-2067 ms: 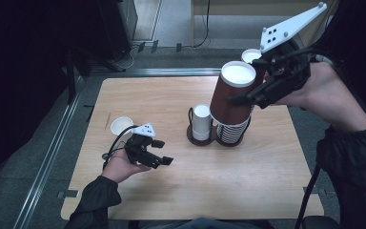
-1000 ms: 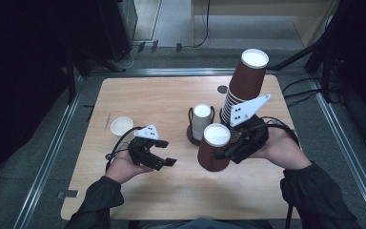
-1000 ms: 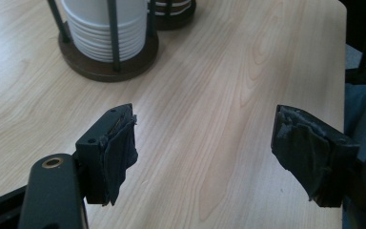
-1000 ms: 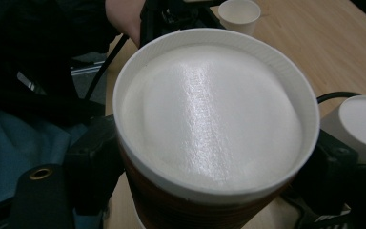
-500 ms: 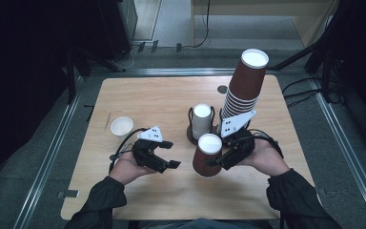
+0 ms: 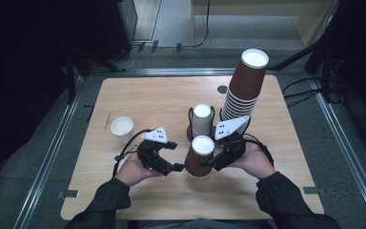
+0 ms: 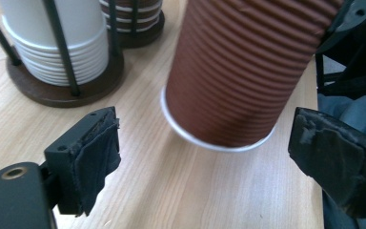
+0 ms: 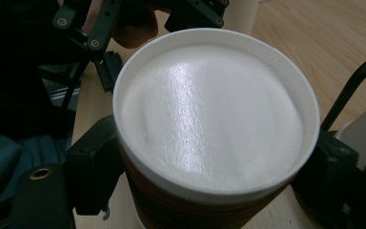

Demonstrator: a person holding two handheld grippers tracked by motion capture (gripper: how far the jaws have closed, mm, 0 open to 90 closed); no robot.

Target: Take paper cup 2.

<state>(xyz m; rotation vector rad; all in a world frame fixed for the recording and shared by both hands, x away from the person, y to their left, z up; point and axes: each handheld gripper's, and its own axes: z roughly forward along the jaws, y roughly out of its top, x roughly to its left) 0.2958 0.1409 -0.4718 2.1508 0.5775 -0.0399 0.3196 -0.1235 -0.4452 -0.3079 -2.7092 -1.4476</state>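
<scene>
My right gripper point(image 6: 213, 162) is shut on a brown ribbed paper cup point(image 6: 199, 156), held upside down with its white base up point(image 8: 214, 109). The cup tilts, and its white rim point(image 7: 209, 143) hangs close over the wooden table point(image 6: 138, 95). My left gripper point(image 6: 173, 166) faces the cup from the left. Its jaws have just been opening and stand wide apart; the pads point(image 7: 95, 152) flank the cup's lower part without touching it. The right gripper's pads point(image 8: 95, 162) press on the cup's sides.
A tall stack of upside-down brown cups point(image 6: 245, 86) stands at the back right in a holder. Beside it, a wire holder carries a stack of white cups point(image 6: 202, 119). A single white cup point(image 6: 122, 128) stands at the left. The table's front edge is close to both forearms.
The right gripper carried the brown cup from the tall stack down to the table's front, beside the left gripper. The left hand shifted slightly right and its jaws opened wider.
</scene>
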